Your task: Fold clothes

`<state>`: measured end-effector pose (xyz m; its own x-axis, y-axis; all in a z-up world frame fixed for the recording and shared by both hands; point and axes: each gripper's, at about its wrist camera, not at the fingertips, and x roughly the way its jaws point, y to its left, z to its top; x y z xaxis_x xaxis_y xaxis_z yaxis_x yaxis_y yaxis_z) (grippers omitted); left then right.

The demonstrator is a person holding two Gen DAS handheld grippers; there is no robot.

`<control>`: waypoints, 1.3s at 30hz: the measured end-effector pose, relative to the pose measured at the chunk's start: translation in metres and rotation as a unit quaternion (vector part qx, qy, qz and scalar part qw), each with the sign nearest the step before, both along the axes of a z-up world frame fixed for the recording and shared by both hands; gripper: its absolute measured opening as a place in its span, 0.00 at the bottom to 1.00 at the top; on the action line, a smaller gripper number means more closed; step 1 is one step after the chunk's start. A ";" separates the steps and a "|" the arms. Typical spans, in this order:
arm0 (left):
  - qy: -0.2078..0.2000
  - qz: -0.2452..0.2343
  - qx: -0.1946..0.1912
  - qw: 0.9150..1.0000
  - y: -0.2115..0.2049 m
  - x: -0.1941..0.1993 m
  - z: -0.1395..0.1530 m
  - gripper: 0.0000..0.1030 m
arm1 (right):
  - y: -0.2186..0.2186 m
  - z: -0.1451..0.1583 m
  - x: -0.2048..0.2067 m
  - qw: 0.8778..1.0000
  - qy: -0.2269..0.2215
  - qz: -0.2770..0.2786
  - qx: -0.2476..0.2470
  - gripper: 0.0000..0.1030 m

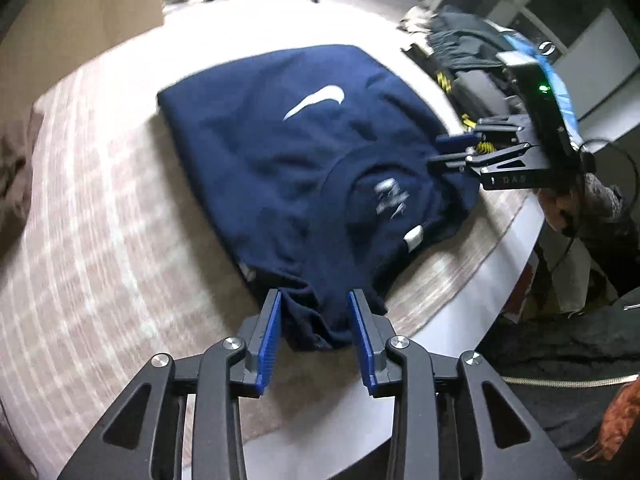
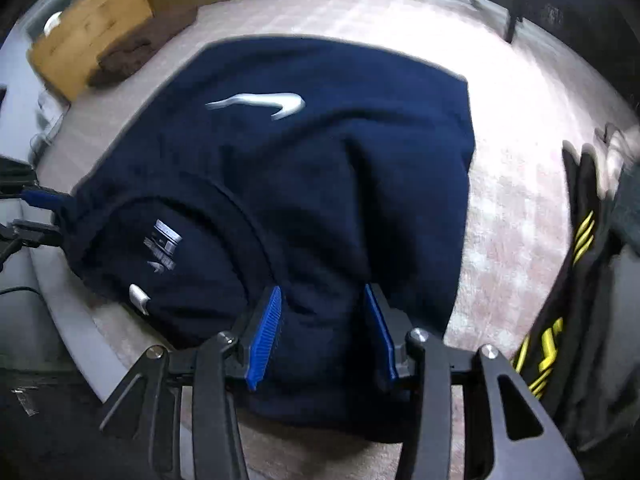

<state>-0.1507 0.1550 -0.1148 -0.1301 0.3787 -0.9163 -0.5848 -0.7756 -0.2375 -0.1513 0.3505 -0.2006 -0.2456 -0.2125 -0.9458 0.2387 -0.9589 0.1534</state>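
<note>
Navy sweatshirt (image 1: 280,152) lying on a pale checked tablecloth (image 1: 100,208), its white swoosh logo (image 1: 316,102) toward the far side and the collar with its printed neck label (image 1: 390,198) toward the near edge of the table. Left gripper (image 1: 316,320): blue-padded fingers (image 1: 270,340) spread, with a bunched near corner of the sweatshirt lying between them; the jaws are parted and do not pinch the cloth. Right gripper (image 2: 326,332): fingers likewise spread on either side of a raised fold at the garment's near edge, the fabric between them loose rather than clamped. In the left wrist view the right gripper appears at the right, its fingertips at the sweatshirt's right shoulder, held by a hand (image 1: 560,204).

Surroundings: a pile of dark clothes (image 1: 464,40) sits on the far right of the table just beside the sweatshirt, including a black garment with yellow markings (image 2: 576,248) that crowds the right gripper's right side. A brown cloth (image 2: 128,52) and a cardboard box (image 2: 88,20) lie at the far left, well apart from the sweatshirt. The table's pale edge (image 1: 512,240) runs close along the near side.
</note>
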 end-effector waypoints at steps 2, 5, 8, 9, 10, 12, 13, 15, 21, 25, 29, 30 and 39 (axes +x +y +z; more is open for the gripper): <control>0.007 0.004 0.005 1.000 0.007 -0.012 -0.001 0.32 | 0.013 0.012 0.000 1.000 -0.005 -0.008 -0.017 0.41; 0.005 0.005 0.003 1.000 0.016 -0.027 -0.004 0.32 | 0.027 0.042 -0.007 0.998 0.040 -0.018 -0.037 0.41; 0.023 0.000 0.003 1.000 0.017 -0.038 0.008 0.32 | 0.036 0.042 -0.023 0.997 0.057 -0.035 -0.031 0.41; 0.027 0.000 0.007 1.000 0.015 -0.043 0.014 0.32 | 0.040 0.035 -0.028 0.998 0.054 -0.042 -0.018 0.41; 0.034 -0.005 0.009 0.999 0.018 -0.050 0.018 0.32 | 0.045 0.028 -0.029 0.998 0.043 -0.048 -0.008 0.41; 0.050 -0.025 0.009 0.998 0.034 -0.068 0.026 0.32 | 0.060 0.021 -0.019 0.997 0.028 -0.068 -0.020 0.41; 0.056 -0.039 0.013 0.998 0.046 -0.077 0.028 0.34 | 0.068 0.020 -0.012 0.996 0.024 -0.078 -0.033 0.41; 0.063 -0.068 0.028 0.995 0.075 -0.100 0.031 0.38 | 0.087 0.016 0.004 0.992 0.007 -0.105 -0.064 0.41; 0.036 -0.121 0.064 0.990 0.173 -0.160 0.009 0.37 | 0.107 -0.006 0.031 0.983 -0.025 -0.135 -0.121 0.41; 0.013 -0.138 0.039 0.990 0.212 -0.180 -0.022 0.36 | 0.109 -0.010 0.039 0.981 -0.027 -0.134 -0.140 0.41; 0.004 -0.147 0.000 0.989 0.224 -0.186 -0.052 0.37 | 0.116 0.005 0.042 0.982 -0.004 -0.129 -0.135 0.35; 0.014 -0.153 0.002 0.988 0.224 -0.184 -0.054 0.38 | 0.118 0.009 0.042 0.983 0.002 -0.128 -0.133 0.12; 0.035 -0.130 0.022 0.991 0.200 -0.157 -0.037 0.36 | 0.134 0.044 0.048 0.984 0.056 -0.116 -0.120 0.22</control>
<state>-0.3080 0.3546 -0.1513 -0.0853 0.4477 -0.8901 -0.7794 -0.5865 -0.2203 -0.1034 0.4842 -0.1562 -0.4147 -0.3520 -0.8391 0.0458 -0.9290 0.3671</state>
